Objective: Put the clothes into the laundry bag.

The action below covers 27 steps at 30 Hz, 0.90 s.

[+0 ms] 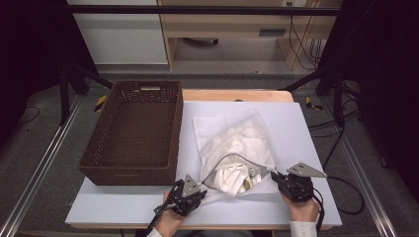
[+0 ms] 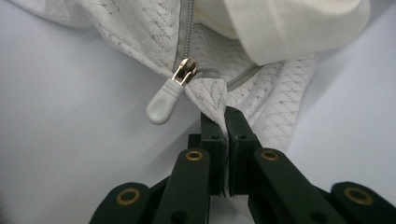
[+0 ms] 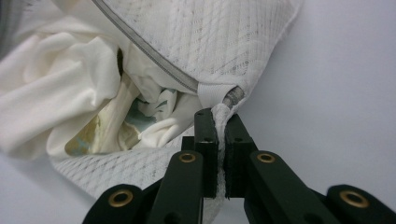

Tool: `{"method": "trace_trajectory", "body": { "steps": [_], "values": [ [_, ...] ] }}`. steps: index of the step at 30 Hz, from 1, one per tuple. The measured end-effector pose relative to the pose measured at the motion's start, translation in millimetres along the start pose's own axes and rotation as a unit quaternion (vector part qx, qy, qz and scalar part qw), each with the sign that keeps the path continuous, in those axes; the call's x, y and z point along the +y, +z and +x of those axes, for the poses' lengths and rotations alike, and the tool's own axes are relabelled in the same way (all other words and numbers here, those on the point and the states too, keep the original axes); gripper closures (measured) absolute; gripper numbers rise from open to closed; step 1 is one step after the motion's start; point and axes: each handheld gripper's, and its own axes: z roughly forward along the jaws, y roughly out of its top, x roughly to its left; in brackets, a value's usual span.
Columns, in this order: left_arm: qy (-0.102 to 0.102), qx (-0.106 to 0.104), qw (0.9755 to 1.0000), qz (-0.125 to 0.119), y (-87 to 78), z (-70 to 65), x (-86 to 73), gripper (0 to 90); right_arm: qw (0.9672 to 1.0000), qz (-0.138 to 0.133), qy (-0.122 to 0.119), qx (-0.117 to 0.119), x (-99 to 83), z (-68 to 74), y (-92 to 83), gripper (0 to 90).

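Between both tools, high view: mesh laundry bag lies on white surface, left tool and right tool at its near corners; brown basket beyond the left tool, dark room around.

Left gripper view: tool clamped on mesh corner, zipper pull just beside. Soft, light, limp.

Right gripper view: tool clamped on hem; white clothes could spill, so grip the seams.

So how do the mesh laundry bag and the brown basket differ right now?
The mesh laundry bag is white, soft and stuffed with clothes; the brown basket is rigid, woven and empty. The bag lies unzipped at its near edge, pinched at both corners by the left gripper and right gripper; the basket stands untouched. Both rest on the white table.
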Motion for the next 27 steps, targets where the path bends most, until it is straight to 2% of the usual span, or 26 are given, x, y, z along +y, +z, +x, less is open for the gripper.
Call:
{"method": "trace_trajectory", "body": {
  "steps": [2, 4, 7, 8, 9, 11, 14, 16, 17, 18, 19, 21, 22, 23, 25, 26, 27],
  "values": [
    [-0.001, 0.000, 1.0000, -0.001, 0.0, 0.0, -0.2, 86.5, 1.0000, 0.000, -0.001, 0.005, -6.2, 0.9, -8.5, 87.0],
    [-0.001, 0.000, 1.0000, -0.001, -0.1, 0.0, -0.3, 86.5, 0.9999, 0.012, 0.006, 0.004, -17.8, -1.2, -9.7, 86.6],
    [-0.002, 0.000, 1.0000, -0.001, -0.1, 0.1, -0.5, 86.5, 0.9988, 0.047, 0.016, 0.000, -38.0, -7.6, -0.4, 84.2],
    [-0.003, -0.001, 1.0000, -0.002, -0.1, 0.1, -0.5, 86.5, 0.9981, 0.055, 0.029, -0.003, -42.3, -9.7, 1.9, 80.3],
    [-0.003, -0.001, 1.0000, -0.002, -0.1, 0.2, -0.5, 86.5, 0.9985, 0.049, 0.026, -0.002, -43.1, -11.4, 2.1, 76.5],
    [-0.005, -0.002, 1.0000, -0.002, 0.0, 0.4, -0.7, 86.5, 0.9990, 0.037, 0.022, -0.014, -40.0, -9.9, -1.8, 67.7],
    [-0.006, -0.002, 1.0000, -0.002, 0.0, 0.5, -0.6, 86.5, 0.9996, -0.019, 0.003, -0.022, -28.2, 0.2, -16.9, 53.5],
    [-0.006, -0.002, 1.0000, -0.002, 0.0, 0.5, -0.5, 86.4, 0.9986, -0.051, -0.010, -0.010, -17.5, 11.0, -26.3, 48.0],
    [-0.008, -0.002, 1.0000, -0.002, 0.0, 0.6, -0.4, 86.4, 0.9981, -0.061, -0.014, -0.002, -13.2, 16.1, -28.5, 46.1],
    [-0.009, -0.002, 1.0000, -0.002, 0.1, 0.8, -0.4, 86.4, 0.9971, -0.069, -0.029, 0.014, -5.4, 26.8, -29.2, 43.9],
    [-0.010, -0.003, 0.9999, -0.002, 0.0, 1.0, -0.3, 86.3, 0.9970, -0.065, -0.034, 0.027, -2.2, 32.3, -27.6, 41.7],
    [-0.012, -0.004, 0.9999, -0.001, 0.1, 1.6, 0.0, 86.3, 0.9964, -0.045, -0.035, 0.063, 3.2, 47.1, -14.7, 37.8],
    [-0.013, -0.004, 0.9999, -0.002, 0.1, 1.6, 0.0, 86.1, 0.9952, -0.032, -0.040, 0.083, 3.8, 56.2, -1.8, 36.7],
    [-0.016, -0.004, 0.9999, -0.002, 0.1, 1.6, -0.2, 86.1, 0.9946, -0.018, -0.043, 0.092, 3.9, 61.2, 7.1, 35.8],
    [-0.014, -0.003, 0.9999, -0.002, 0.0, 1.3, -0.1, 86.3, 0.9930, 0.001, -0.050, 0.107, 4.3, 71.9, 31.5, 36.3],
    [-0.012, 0.000, 0.9999, -0.002, -0.1, 0.8, 0.0, 86.6, 0.9935, 0.010, -0.048, 0.103, 4.7, 75.8, 42.4, 37.1],
    [-0.013, 0.000, 0.9999, -0.002, 0.1, 0.5, 0.3, 86.9, 0.9939, 0.020, -0.042, 0.099, 5.5, 79.0, 51.7, 41.5]
  ]
}}
